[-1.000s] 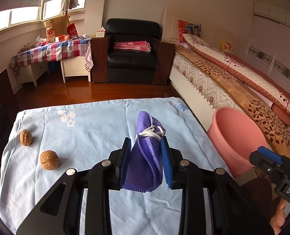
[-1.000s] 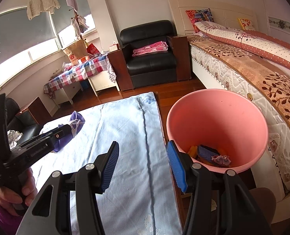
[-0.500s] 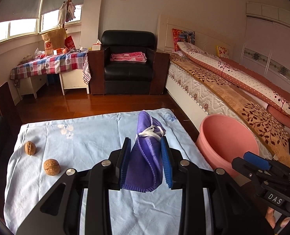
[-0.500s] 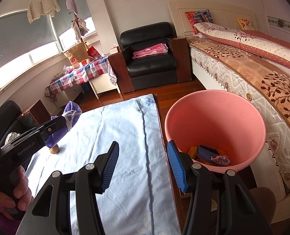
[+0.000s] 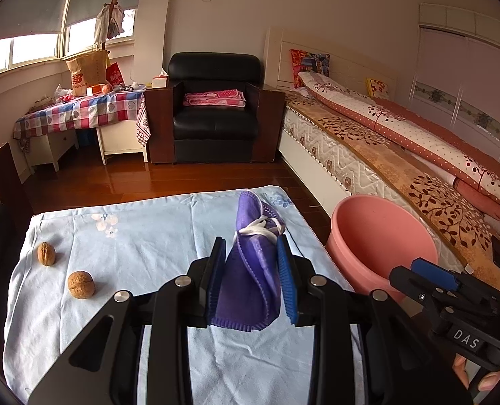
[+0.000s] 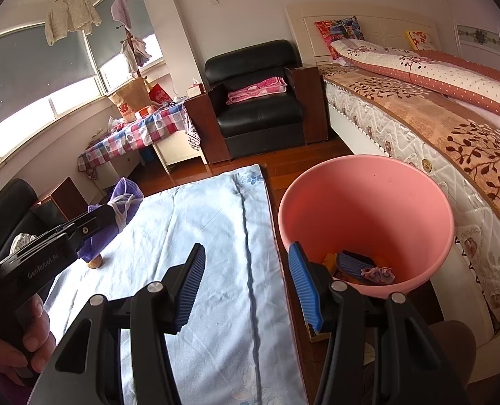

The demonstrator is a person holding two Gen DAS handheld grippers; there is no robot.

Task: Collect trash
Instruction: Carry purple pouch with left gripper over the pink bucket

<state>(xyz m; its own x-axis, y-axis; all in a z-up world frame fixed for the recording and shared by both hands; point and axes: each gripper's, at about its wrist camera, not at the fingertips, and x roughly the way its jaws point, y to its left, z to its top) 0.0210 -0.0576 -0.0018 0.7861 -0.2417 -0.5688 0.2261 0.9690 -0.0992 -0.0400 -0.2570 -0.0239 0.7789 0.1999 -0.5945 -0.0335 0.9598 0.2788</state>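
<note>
Our left gripper is clamped on the purple mask, centre frame above the desk. Our right gripper stands apart, empty. The pink bin sits lower right; releasing early could drop the mask short.

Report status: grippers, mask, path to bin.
Left gripper shut on purple face mask, held above the blue cloth. Right gripper open, empty, beside pink bin. Nothing between mask and bin; two walnuts remain.
</note>
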